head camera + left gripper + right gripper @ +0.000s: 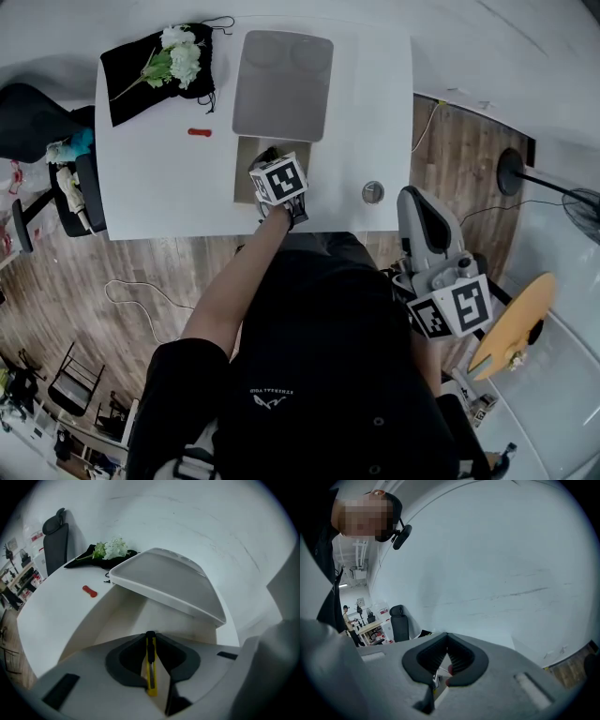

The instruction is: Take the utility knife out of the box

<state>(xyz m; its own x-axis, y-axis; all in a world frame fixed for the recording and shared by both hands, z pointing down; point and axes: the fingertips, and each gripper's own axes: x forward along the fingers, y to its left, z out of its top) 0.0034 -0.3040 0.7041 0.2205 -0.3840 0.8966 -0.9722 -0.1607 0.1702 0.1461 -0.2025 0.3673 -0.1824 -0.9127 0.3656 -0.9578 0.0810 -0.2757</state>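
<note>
So the left gripper (150, 639) is pointed steeply down into the open box (117, 616) at the near edge of the white table (159, 178). Its jaws are clenched on the yellow utility knife (151, 667). The knife sits on edge between the pads, running lengthwise along them with its black end up at the tips. From the look of it the knife is low inside the box, so I'd call this the lift-out step, just begun.

How I'd do it well:

- Keep the squeeze firm. It's a thin, slick body held on its narrow sides, so it could swivel or slide out if the grip loosens.
- Go straight up first, sideways second. The grey lid (168, 581) stands propped open on the far side and leans over the box, so pulling toward the near side looks safer than going far.
- Watch the box itself. It looks light, and if the knife snags a wall the whole thing may come up with it.

The right gripper (446, 641) hangs off to the right, well apart from the table, pinched closed on nothing. It could come over and pin the box down if needed.

There's bare tabletop left of the box for a drop spot, short of the little red thing (89, 591).
</note>
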